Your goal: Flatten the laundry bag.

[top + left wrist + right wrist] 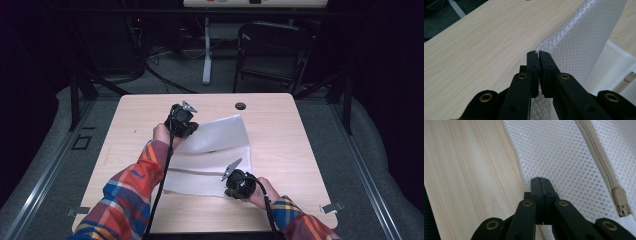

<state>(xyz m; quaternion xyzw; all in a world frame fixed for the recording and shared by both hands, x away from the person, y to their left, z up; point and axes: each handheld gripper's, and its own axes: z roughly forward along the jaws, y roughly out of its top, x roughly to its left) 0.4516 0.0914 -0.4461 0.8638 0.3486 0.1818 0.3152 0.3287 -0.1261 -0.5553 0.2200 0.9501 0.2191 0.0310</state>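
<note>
Around the white mesh bag [210,160] the wooden table [280,125] lies bare on every side, widest to the bag's right and far side, narrower toward the near edge. The bag's far left corner is lifted and folded over, pinched between the closed jaws of the left gripper [538,53]; the right gripper [540,180] is clamped on the bag's near edge, just beside its beige zipper [621,203]

Lab recording bay, dark surround, light wood table [150,115], metal floor rails [40,175], cabling [160,75], folding chair [272,50]
</note>
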